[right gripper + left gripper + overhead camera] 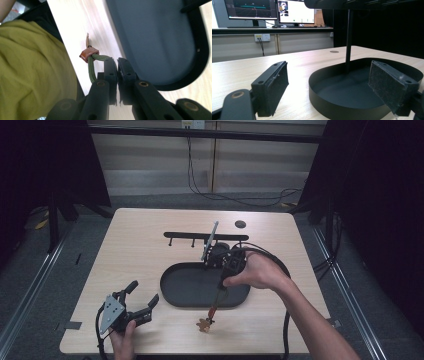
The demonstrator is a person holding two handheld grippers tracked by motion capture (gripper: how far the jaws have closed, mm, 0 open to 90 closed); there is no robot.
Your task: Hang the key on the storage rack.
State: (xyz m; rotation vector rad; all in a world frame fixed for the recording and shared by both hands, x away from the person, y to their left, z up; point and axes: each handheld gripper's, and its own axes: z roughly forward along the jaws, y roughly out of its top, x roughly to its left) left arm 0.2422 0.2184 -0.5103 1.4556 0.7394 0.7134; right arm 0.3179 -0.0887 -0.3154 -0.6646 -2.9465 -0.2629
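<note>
A keychain hangs from my right gripper [220, 291], which is shut on its green cord loop [91, 70]. Below the jaws sit a brown leather band [87, 53] and a tan charm [204, 324], which is at the table surface near the front edge. The right gripper [117, 62] hovers over the front rim of a black oval tray [172, 285]. A black rack with a pegged bar [200, 236] and a grey post [210, 240] stands at the tray's far side. My left gripper [145, 292] rests open at the front left, its jaws [327, 82] facing the tray [332, 107] with nothing between them.
A small round hole [240, 224] lies in the table's far right. Cables trail across the floor behind the table. The table's front edge is just beyond the charm. A person's yellow-green garment [30, 70] is beside the table edge. Monitors [272, 10] stand on a far desk.
</note>
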